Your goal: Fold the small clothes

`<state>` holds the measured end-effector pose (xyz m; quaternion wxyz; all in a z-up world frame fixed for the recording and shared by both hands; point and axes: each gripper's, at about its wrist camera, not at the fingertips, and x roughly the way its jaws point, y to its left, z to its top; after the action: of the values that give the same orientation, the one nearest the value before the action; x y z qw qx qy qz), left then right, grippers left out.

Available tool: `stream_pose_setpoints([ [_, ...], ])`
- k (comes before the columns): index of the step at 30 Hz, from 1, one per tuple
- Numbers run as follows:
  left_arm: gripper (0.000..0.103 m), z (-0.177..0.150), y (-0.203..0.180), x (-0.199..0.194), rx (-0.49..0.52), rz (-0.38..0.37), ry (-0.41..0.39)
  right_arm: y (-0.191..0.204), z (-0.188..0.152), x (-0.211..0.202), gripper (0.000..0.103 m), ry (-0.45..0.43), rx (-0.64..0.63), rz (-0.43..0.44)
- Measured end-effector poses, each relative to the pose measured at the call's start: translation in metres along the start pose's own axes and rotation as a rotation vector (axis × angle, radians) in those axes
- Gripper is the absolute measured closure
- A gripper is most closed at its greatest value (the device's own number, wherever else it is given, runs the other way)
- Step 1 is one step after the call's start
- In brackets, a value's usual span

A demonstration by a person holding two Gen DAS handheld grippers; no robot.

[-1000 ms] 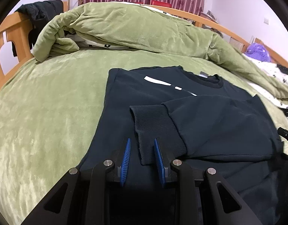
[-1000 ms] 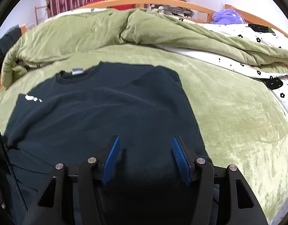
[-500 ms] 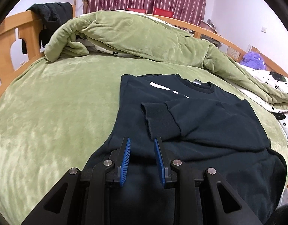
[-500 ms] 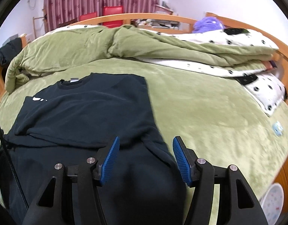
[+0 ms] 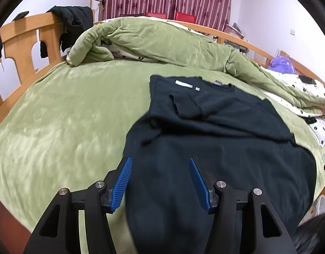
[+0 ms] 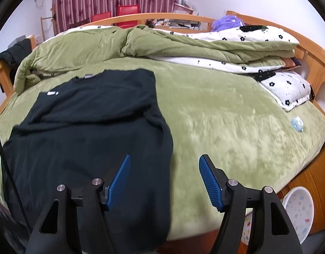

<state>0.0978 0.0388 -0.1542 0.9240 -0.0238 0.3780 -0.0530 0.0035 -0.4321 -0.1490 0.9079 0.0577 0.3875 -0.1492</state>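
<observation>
The dark sweatshirt (image 5: 215, 139) is spread on the bed (image 5: 67, 116), sleeves folded in; the left tool (image 5: 160, 182) and right tool (image 6: 165, 180), just opened wider, are held empty above its hem for the next fold.

I see a matt, soft-knit dark navy cloth sweatshirt (image 5: 221, 146) lying on a plushy green velvet-like bed cover (image 5: 73, 114) whose nap catches the light in pale patches. My left gripper (image 5: 160, 182) and right gripper (image 6: 165, 180) look like matt black plastic with ribbed blue pads and shiny metal screws. The orange-brown wooden bed frame (image 5: 24, 40) is smooth and faintly glossy.
</observation>
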Motion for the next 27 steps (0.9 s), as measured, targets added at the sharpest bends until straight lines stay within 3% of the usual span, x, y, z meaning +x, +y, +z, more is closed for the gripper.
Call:
stream_pose_setpoints([
  [12,0.049,-0.073,0.026,0.007,-0.042,-0.023,0.153,0.001,-0.061,0.031,0.036,0.108,0.022,0.079],
  [20,0.051,-0.094,0.014,0.021,-0.048,-0.061,0.188,0.011,-0.078,0.056,0.037,0.188,-0.001,0.099],
  [22,0.056,-0.093,0.010,0.023,-0.050,-0.068,0.185,0.014,-0.078,0.063,0.037,0.207,-0.003,0.102],
  [23,0.063,-0.092,0.009,0.023,-0.049,-0.070,0.185,0.015,-0.077,0.064,0.037,0.208,0.003,0.107],
  [24,0.079,-0.091,0.007,0.023,-0.045,-0.072,0.182,0.016,-0.077,0.065,0.046,0.204,0.007,0.112],
  [25,0.088,-0.089,0.005,0.024,-0.038,-0.078,0.179,0.018,-0.076,0.064,0.062,0.196,0.005,0.125],
  [26,0.093,-0.088,0.004,0.023,-0.033,-0.085,0.178,0.019,-0.076,0.063,0.070,0.191,-0.002,0.140],
  [27,0.094,-0.086,0.003,0.021,-0.033,-0.083,0.167,0.022,-0.075,0.060,0.087,0.179,-0.013,0.140],
])
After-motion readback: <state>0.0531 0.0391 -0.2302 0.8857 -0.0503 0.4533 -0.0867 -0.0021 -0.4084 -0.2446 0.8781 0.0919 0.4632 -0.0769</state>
